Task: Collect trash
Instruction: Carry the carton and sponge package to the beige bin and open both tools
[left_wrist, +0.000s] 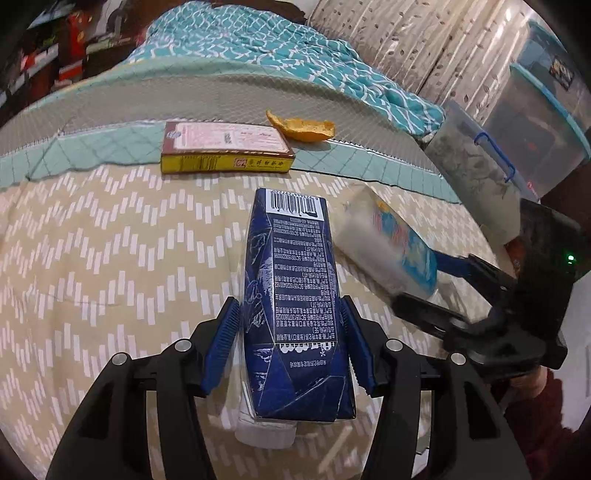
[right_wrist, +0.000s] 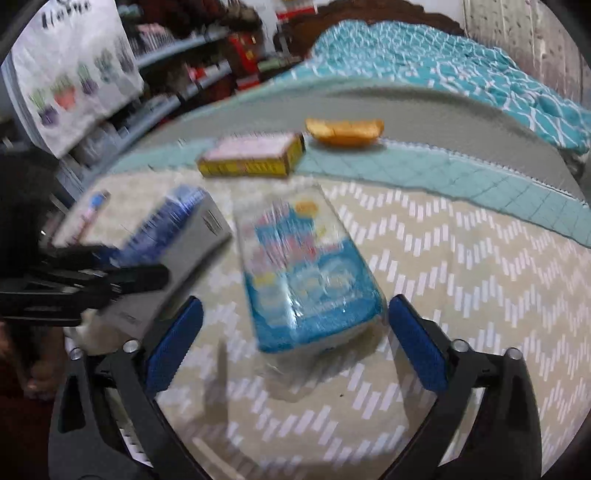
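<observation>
While the left tongs (left_wrist: 290, 328) sit around the dark blue drink carton (left_wrist: 295, 314), their blue pads (left_wrist: 221, 343) stand on either side of it — the left pad with a thin gap, the right one at the carton's edge, so whether they truly pinch it cannot be told from the left wrist view. The carton lies lengthwise on the bed's beige zigzag cover (left_wrist: 110, 258), barcode end pointing away from the camera, with something white poking out beneath its near end. Just to the right of the carton, the right tongs (left_wrist: 421, 284) reach in with a clear-wrapped tissue pack (left_wrist: 391, 251) printed in light blue at their fingers.

From the right wrist view (blurred by motion) the same tissue pack (right_wrist: 306, 273) lies between the spread blue pads (right_wrist: 417, 343) of the right tongs (right_wrist: 295, 343); the right pad is at the pack's corner, the left pad well clear of it. To the left of the pack the carton (right_wrist: 177, 236) shows with the left tongs' black fingers across it.

Beyond the carton, farther up the bed, a flat yellow-edged box (left_wrist: 225, 149) rests on the teal quilted strip (left_wrist: 369, 162), and just to the box's right lies a curled piece of orange peel (left_wrist: 303, 127) — near the box, not touching it. A crumpled turquoise patterned blanket (left_wrist: 295, 59) is heaped behind the peel.
</observation>
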